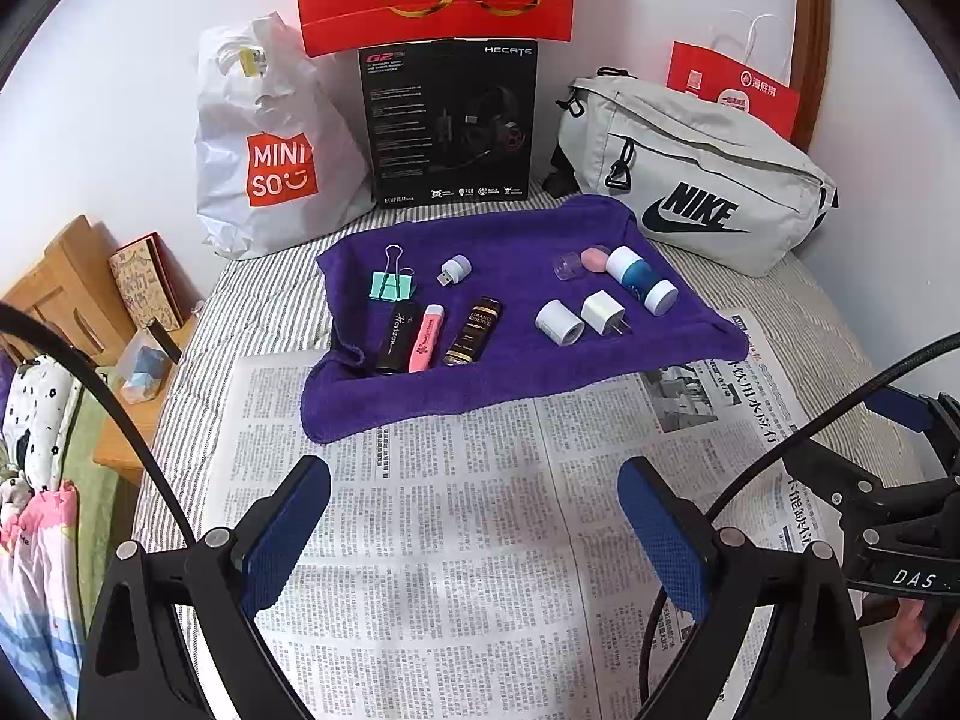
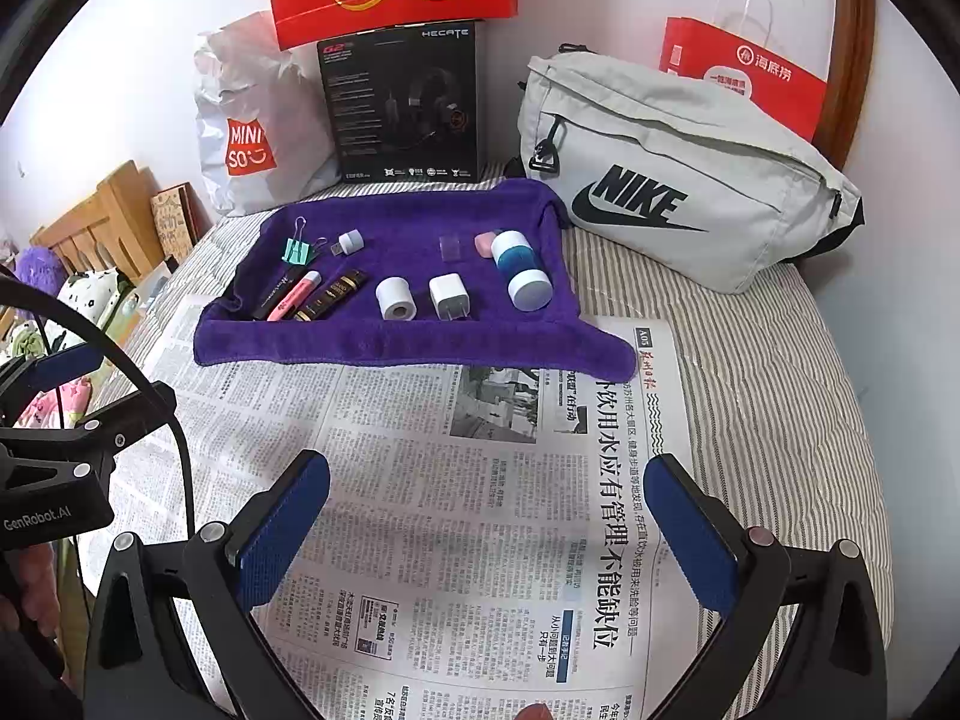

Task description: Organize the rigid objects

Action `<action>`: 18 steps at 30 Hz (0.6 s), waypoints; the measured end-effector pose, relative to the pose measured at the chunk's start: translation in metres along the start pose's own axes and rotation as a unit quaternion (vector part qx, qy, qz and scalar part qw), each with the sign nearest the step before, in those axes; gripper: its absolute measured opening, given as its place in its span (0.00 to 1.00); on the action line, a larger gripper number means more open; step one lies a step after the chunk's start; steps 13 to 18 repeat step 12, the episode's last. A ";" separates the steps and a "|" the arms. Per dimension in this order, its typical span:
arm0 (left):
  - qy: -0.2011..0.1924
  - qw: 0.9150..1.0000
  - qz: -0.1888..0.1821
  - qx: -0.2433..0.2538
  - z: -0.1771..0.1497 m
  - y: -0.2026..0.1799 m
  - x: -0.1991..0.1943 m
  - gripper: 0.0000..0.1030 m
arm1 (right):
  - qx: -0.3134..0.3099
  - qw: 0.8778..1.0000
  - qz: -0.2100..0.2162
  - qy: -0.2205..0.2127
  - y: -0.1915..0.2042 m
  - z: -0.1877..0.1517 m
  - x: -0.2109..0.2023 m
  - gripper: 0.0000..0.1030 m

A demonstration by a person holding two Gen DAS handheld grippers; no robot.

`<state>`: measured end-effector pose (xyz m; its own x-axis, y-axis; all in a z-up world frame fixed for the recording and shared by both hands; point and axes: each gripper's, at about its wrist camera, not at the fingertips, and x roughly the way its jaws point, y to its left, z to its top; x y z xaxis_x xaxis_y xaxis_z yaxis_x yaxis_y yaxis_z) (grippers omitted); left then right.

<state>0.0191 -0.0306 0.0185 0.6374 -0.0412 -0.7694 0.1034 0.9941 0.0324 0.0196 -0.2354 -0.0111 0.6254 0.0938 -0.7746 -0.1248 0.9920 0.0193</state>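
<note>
Left tongs [image 1: 474,516]: released, empty, over newspaper [image 1: 456,540].
Right tongs [image 2: 486,516]: released, empty.
Items: on towel [image 1: 510,372], ahead of both.
Tubes [image 1: 420,330]: left half, long axes toward tongs; left nearer.

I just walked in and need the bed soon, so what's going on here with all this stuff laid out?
A person holds a two-finger gripper in each hand; the left gripper and right gripper both hover open and empty over a newspaper. Small items lie on a purple towel beyond them: a green binder clip, a pink tube, a white charger plug and a blue-and-white bottle. Nothing has been picked up yet.
</note>
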 end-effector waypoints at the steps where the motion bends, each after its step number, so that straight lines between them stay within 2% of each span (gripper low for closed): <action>1: 0.000 1.000 0.000 0.000 0.000 0.000 0.000 0.94 | 0.000 1.000 0.000 0.000 0.000 0.000 0.000 1.00; 18: -0.007 1.000 -0.014 -0.006 -0.001 0.004 -0.002 0.95 | 0.000 1.000 0.001 0.006 -0.001 -0.004 0.004 1.00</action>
